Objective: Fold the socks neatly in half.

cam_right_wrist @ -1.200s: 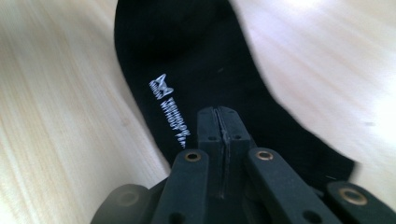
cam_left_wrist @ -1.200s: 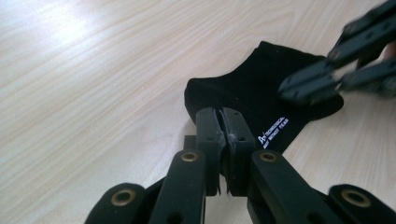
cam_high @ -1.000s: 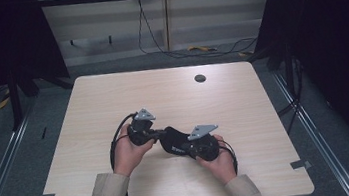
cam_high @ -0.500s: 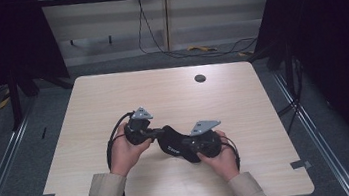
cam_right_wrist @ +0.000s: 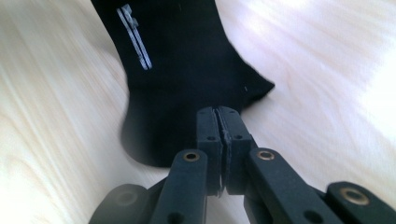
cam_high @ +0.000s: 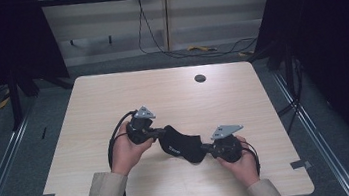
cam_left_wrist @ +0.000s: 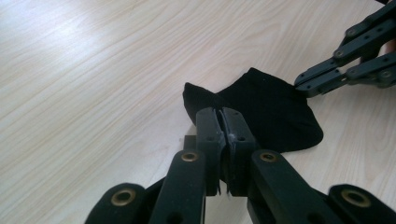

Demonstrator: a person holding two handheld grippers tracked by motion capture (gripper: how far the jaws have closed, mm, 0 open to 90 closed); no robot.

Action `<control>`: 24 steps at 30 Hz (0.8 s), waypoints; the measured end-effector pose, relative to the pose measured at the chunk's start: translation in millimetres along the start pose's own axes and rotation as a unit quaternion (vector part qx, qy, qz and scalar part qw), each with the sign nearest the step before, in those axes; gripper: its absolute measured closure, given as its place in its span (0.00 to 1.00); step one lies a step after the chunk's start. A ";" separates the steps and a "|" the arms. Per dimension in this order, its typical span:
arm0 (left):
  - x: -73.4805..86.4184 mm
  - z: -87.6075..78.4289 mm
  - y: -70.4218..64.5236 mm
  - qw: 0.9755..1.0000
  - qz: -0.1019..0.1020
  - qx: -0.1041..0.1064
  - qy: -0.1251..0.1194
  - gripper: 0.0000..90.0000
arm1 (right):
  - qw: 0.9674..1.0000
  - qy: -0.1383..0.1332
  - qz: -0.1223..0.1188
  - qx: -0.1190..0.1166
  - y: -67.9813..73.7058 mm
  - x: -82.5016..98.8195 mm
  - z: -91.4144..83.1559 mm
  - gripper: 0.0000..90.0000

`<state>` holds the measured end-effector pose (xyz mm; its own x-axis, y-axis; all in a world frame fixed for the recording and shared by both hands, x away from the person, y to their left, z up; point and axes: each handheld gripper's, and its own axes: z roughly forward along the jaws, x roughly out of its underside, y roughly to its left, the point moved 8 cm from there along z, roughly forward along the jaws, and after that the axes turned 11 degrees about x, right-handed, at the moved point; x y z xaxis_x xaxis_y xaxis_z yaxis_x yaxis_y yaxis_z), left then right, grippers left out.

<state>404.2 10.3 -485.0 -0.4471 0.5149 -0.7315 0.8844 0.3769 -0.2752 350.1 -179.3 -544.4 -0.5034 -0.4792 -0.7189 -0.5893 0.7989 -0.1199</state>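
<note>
Both grippers clamp the black sock (cam_high: 182, 146): left gripper (cam_high: 147, 130) on one end, right gripper (cam_high: 214, 148) on the other. Since a second ago the hands have drifted apart, spreading it flat near the table's (cam_high: 112, 95) front edge.
</note>
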 end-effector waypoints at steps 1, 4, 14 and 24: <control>0.0 0.0 0.0 1.000 0.000 0.000 0.000 0.96 | 1.000 -0.004 0.006 -0.003 -0.8 0.8 0.2 0.98; -4.3 7.2 -6.5 1.000 0.006 0.008 0.002 0.96 | 1.000 -0.003 0.003 -0.003 -1.1 0.2 -0.5 0.98; -12.9 19.0 -19.9 1.000 0.019 0.020 0.010 0.97 | 1.000 0.005 -0.022 -0.007 15.6 -4.2 9.1 0.96; -14.1 23.0 -20.2 0.999 0.021 0.021 0.013 0.97 | 1.000 0.000 0.001 0.016 -11.8 1.9 -9.9 0.96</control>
<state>395.7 -22.3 -483.4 -0.4129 0.5495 -0.7263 0.9068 0.3223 -0.2717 349.8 -193.2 -537.5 -0.5045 -0.4780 -0.7190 -0.5676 0.8112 -0.1411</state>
